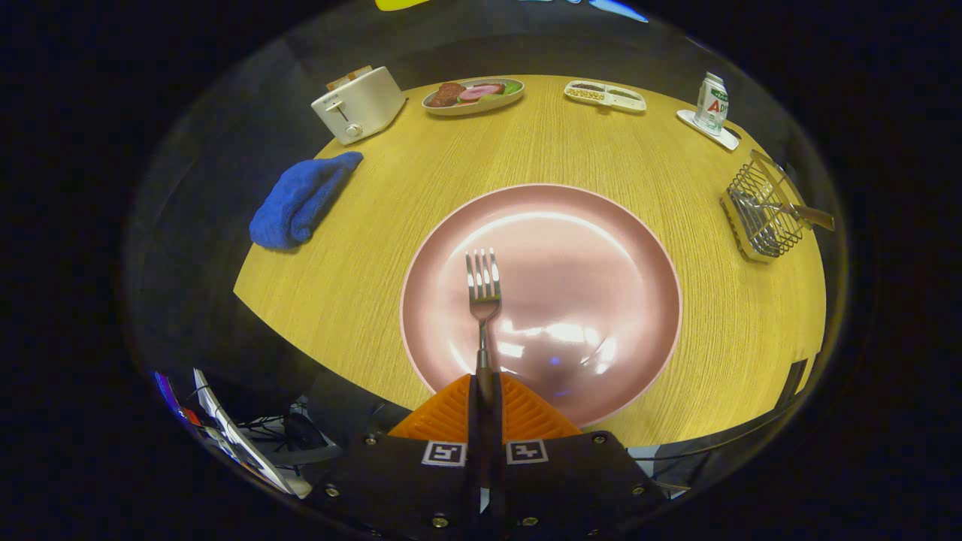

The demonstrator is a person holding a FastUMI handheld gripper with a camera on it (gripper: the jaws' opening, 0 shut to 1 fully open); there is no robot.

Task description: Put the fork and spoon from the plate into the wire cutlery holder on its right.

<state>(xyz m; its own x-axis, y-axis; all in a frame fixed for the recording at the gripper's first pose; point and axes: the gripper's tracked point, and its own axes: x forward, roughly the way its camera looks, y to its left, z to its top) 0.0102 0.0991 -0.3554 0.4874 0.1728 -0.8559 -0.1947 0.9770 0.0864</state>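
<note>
Table (571,158): claw (485,391) grips fork (483,289); wire holder (759,214) holds a spoon (804,213).

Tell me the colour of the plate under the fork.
The plate is glossy pink, seen in the gripper view; the gripper grips the fork.

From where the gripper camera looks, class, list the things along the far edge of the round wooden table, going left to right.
White toaster → oval dish of sliced meat and greens → white divided tray → green-and-white can on a white coaster. The gripper has its jaws shut on the steel fork, over the pink plate.
</note>
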